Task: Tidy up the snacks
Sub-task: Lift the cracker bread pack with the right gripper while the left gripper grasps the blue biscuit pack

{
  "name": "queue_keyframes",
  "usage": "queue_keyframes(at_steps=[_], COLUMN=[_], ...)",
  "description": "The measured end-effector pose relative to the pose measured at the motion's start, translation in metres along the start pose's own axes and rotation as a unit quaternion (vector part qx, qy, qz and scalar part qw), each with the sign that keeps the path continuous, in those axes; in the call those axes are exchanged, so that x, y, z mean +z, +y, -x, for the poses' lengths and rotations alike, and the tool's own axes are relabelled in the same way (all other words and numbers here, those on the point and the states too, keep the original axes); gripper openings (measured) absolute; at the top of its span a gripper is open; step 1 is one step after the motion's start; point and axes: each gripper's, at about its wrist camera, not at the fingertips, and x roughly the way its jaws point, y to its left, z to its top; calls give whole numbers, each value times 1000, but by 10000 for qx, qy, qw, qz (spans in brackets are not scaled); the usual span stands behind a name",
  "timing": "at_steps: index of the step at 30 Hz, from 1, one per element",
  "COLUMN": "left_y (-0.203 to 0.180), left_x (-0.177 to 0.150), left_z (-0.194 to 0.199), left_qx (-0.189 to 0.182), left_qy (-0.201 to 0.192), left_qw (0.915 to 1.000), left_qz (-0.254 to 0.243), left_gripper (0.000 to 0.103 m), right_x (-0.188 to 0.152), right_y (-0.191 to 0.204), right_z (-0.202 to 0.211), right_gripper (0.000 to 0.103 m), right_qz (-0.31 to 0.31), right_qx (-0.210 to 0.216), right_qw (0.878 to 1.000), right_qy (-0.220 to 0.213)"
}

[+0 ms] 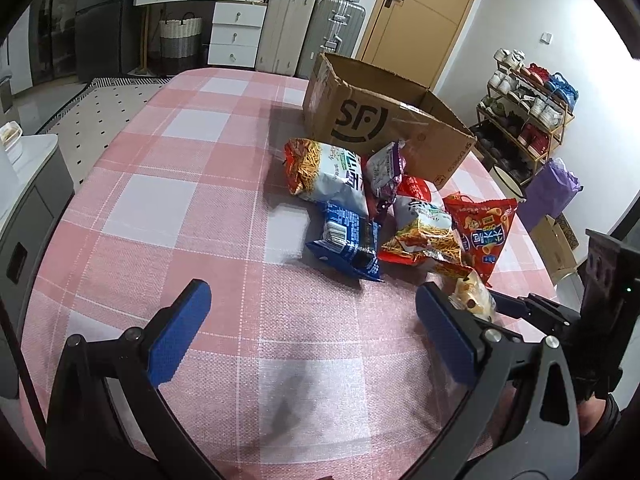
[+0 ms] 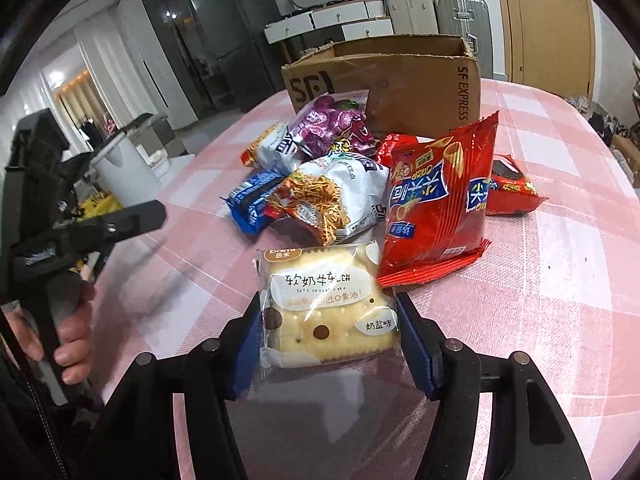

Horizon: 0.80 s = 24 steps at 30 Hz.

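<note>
Gripping: right gripper (image 2: 328, 344) is clamping the nougat cake packet (image 2: 326, 308).
Hovering: left gripper (image 1: 312, 332) is holding its fingers apart above the tablecloth (image 1: 160, 200).

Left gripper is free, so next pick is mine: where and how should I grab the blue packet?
Take the blue packet across its narrow width near the crimped end facing you. It lies flat at the pile's left edge with bare tablecloth on its left, so bring the open left gripper in from that side.

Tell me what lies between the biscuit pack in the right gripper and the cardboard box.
The snack pile does. The right gripper holds the nougat biscuit pack; the red chip bag and noodle snack bag sit directly ahead, before the cardboard box. Its open top looks unobstructed from above.
</note>
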Motion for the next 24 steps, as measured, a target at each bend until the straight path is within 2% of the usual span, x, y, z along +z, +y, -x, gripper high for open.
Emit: queue_keyframes(at_steps=[10, 24], left_y=[-12, -23], left_x=[13, 37], left_z=[-32, -88], left_qx=[198, 551], left_qy=[233, 531], left_qw=[9992, 9961], left_qz=[-259, -432], left_gripper=[102, 102], right_x=[-15, -10], right_y=[0, -14], right_z=[27, 58], right_gripper=[62, 62], right_qz=[-62, -156], right_qx=[470, 424], right_qw=[9986, 9965], right_qy=[-245, -701])
